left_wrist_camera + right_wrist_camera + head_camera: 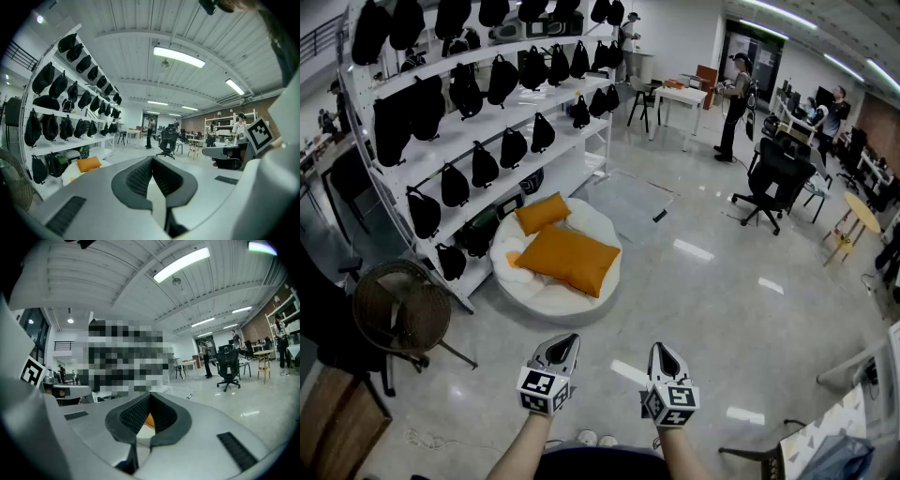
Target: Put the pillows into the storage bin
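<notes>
- Glossy pale floor [703, 281] fills a big workroom, and a white rack [546, 98] of black bags [485, 166] runs along the left.
- Both pillows lie on a round white bed [546, 302] at the rack's foot, well ahead of both grippers. The big pillow [570, 259] is in front and the small pillow [542, 212] lies just behind it, nearer the rack.
- They look soft, light and bulky, and the orange cloth should give under the pads rather than slip. A pinch on a corner or edge seam seems best. The big one will likely sag, so a grip at two opposite edges would suit it.
- The left gripper [563, 343] is clenched with nothing between its jaws.
- The right gripper [663, 352] is likewise clenched and empty.
- The bed holds only the two pillows.
- No sure storage bin shows. A round wicker thing [401, 307] stands at the left, and I cannot tell whether it is a basket.
</notes>
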